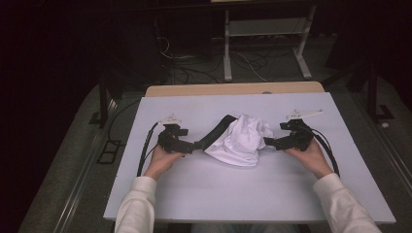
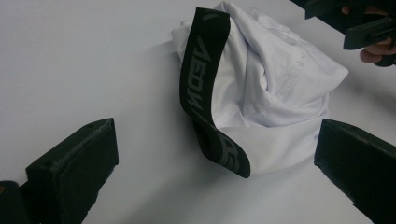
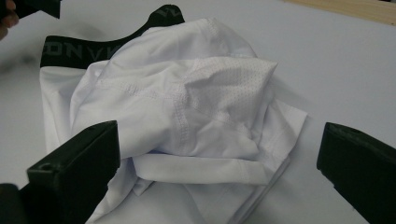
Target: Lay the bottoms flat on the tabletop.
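A crumpled pair of white underwear (image 1: 243, 138) with a black waistband (image 1: 217, 131) lies bunched in the middle of the pale table (image 1: 194, 194), a little toward the far side. The waistband runs along the garment's left edge and loops up over the heap; grey lettering shows on it in the left gripper view, where the band (image 2: 203, 79) stands half on edge above the white cloth (image 2: 280, 88).

The left gripper (image 1: 194, 144) sits just left of the garment, its tips close to the near end of the waistband. Its jaws stand wide apart, with the band lying between and beyond them, gripped by neither. The right gripper (image 1: 268, 142) comes in from the right, tips at the garment's right edge. Its jaws are also spread wide; the crumpled mesh fabric (image 3: 196, 112) lies between them, and the left jaw rests against the cloth's edge without pinching it.
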`<state>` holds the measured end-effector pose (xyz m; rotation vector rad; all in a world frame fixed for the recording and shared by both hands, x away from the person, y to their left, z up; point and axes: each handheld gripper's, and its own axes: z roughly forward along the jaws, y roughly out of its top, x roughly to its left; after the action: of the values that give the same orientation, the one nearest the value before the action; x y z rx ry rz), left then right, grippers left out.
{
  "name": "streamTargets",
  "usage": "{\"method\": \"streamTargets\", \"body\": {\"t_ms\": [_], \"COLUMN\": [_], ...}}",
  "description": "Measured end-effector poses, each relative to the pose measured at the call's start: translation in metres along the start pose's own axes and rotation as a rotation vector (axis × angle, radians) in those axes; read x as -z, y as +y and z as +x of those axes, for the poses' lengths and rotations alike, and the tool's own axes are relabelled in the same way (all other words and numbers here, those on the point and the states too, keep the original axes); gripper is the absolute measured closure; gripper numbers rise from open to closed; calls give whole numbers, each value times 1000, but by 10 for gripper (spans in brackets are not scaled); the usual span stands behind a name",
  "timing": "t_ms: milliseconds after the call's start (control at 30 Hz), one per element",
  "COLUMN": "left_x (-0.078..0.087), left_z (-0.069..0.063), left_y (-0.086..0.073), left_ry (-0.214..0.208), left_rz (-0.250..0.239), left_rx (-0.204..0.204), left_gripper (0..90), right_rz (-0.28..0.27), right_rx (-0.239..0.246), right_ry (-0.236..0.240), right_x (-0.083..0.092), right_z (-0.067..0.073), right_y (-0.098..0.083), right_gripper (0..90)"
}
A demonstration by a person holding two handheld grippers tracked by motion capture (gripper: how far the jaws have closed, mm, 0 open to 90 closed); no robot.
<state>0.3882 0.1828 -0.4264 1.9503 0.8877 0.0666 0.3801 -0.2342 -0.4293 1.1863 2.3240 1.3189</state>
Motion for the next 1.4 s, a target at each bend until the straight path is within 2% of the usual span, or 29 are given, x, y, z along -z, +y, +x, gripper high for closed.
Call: {"method": "streamTargets", "body": {"t_ms": [100,167,300,333,433,500,533,567,600,633,733,900,933,967,1067,1133,1200,1300,1333,1367,1400], "left_x": [-6,-8,-17,-20,-27,-28,-31,-31,-32,-34,-37,-43,-44,-45,-44,-41,-35,-28,-21,-21,-15], "left_z": [0,0,2,1,1,0,-1,-1,-2,-4,-6,-10,-10,-10,-10,-10,-10,-10,-13,-13,-14], "left_y": [-2,-3,-6,-7,-10,-10,-11,-11,-11,-11,-11,-10,-10,-9,-7,-6,-3,0,3,3,6], "left_ry": [-9,-11,-23,-23,-26,-27,-34,-34,-39,-46,-49,-72,-72,-66,-53,-52,-52,-42,7,7,15], "left_rz": [22,20,35,42,80,88,90,90,92,88,84,87,92,95,100,94,74,45,41,41,28], "left_rx": [1,7,23,18,4,2,-5,-5,-12,-26,-21,-12,-17,-14,-8,-2,-3,-4,-44,-44,-63], "left_gripper": [0,0,0,24,63,110,145,161,208,275,460,759,804,828,845,847,847,848,848,848,848], "right_rz": [-11,-15,11,33,51,56,54,54,41,41,61,113,117,110,124,138,144,141,136,136,134], "right_rx": [-12,-18,-29,-19,-24,-27,-35,-35,-36,-41,-44,-51,-51,-44,-63,-42,-30,-18,-8,-8,-16], "right_ry": [4,3,9,6,9,7,25,25,48,55,58,75,77,70,102,89,95,97,92,92,108], "right_x": [-3,-3,-10,-14,-17,-17,-17,-17,-15,-16,-19,-27,-29,-30,-31,-31,-29,-25,-20,-20,-14], "right_z": [-1,-2,-4,-4,-6,-7,-9,-9,-11,-12,-12,-11,-10,-10,-10,-9,-9,-8,-7,-7,-6], "right_y": [-3,-5,-10,-12,-13,-14,-15,-15,-16,-16,-17,-22,-22,-22,-21,-20,-18,-16,-13,-13,-9], "right_gripper": [0,0,0,0,0,0,86,86,139,142,169,316,323,365,557,707,803,820,827,827,830]}}
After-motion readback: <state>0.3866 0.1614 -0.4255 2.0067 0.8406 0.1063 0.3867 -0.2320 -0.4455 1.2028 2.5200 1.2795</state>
